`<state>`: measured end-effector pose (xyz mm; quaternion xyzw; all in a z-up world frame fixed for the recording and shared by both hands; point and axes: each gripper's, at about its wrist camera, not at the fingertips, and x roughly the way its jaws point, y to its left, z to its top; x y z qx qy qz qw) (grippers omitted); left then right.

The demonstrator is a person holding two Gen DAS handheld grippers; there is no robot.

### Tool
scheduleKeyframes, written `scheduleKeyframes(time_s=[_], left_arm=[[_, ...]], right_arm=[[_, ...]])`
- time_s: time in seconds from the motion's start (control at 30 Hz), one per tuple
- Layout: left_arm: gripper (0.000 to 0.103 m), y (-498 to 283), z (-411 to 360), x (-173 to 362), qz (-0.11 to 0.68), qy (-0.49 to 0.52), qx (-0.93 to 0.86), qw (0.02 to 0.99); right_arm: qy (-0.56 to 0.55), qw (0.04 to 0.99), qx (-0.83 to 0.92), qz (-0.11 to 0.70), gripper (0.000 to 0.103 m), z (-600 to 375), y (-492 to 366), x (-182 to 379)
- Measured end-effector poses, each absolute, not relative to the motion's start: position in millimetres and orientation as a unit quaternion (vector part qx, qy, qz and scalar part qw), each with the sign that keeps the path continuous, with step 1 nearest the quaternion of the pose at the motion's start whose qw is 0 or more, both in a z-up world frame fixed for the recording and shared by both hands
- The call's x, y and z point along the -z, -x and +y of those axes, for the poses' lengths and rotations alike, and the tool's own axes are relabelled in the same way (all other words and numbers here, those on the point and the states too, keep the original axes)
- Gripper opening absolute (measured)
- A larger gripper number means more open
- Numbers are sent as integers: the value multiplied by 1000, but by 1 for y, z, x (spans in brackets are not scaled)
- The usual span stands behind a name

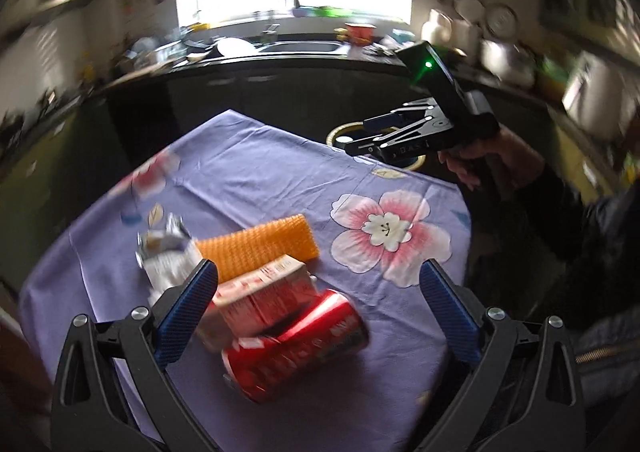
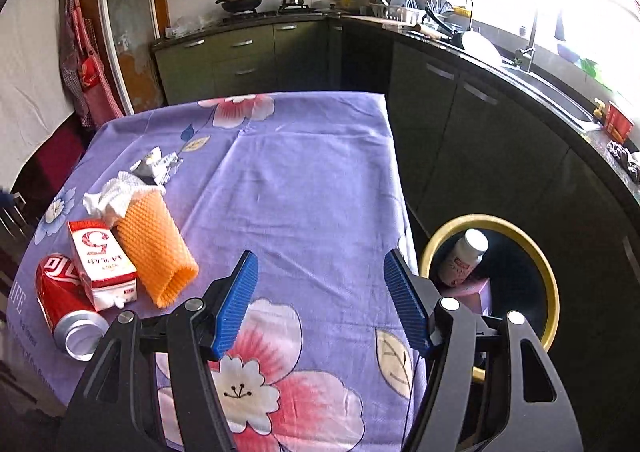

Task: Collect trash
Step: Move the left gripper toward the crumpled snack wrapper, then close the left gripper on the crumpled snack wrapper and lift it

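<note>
A red soda can (image 1: 298, 344) lies on its side on the purple flowered tablecloth (image 1: 280, 180), between my open left gripper's (image 1: 318, 284) fingers. Behind it lie a red-and-white carton (image 1: 264, 292), an orange foam net sleeve (image 1: 260, 248) and a crumpled silver wrapper (image 1: 164, 248). In the right wrist view the can (image 2: 60, 300), carton (image 2: 102, 260), sleeve (image 2: 154, 248), white tissue (image 2: 114, 196) and wrapper (image 2: 156, 166) lie at the left. My right gripper (image 2: 320, 300) is open and empty over the cloth's right edge, also seen from the left wrist (image 1: 360, 140).
A yellow-rimmed dark bin (image 2: 548, 276) stands on the floor right of the table, holding a white bottle (image 2: 464, 256) and a pink box (image 2: 476, 294). Dark cabinets (image 2: 460, 124) and a counter with a sink (image 2: 548, 92) run behind. A red apron (image 2: 86, 68) hangs at left.
</note>
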<state>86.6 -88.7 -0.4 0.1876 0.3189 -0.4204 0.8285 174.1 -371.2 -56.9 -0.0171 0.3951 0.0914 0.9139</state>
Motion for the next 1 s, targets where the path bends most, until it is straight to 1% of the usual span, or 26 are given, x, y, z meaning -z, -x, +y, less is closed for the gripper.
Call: scheduleKeyframes(time_s=[0.07,0.17,0.33,0.6,0.7,0.77,0.83,1.0], left_arm=[[96,-95,-89,0,314,-211,431,819],[96,-114,-89,5,328,-236,440,802],[96,-157,-90,15,362,-246,433,788],[96,-273,-85,38,443,-156,310,826],[96,-304,-83,51,479,-116,276,825],[96,-323,-80,64,527,-70,246,811],[96,-332,-76,73,555,-31,226,800],[96,-341,-73,89,590,-4,152,793]], right_arm=[[13,912,-86,401,65,-375,-173,61],[4,909,-75,409,65,-382,-172,67],[-4,905,-69,421,65,-385,-176,78],[-9,898,-78,432,65,-381,-186,91],[-10,896,-79,438,65,-383,-189,97],[-11,894,-78,440,65,-385,-190,99],[-13,894,-77,442,65,-388,-191,102],[-23,892,-79,444,65,-394,-191,108]])
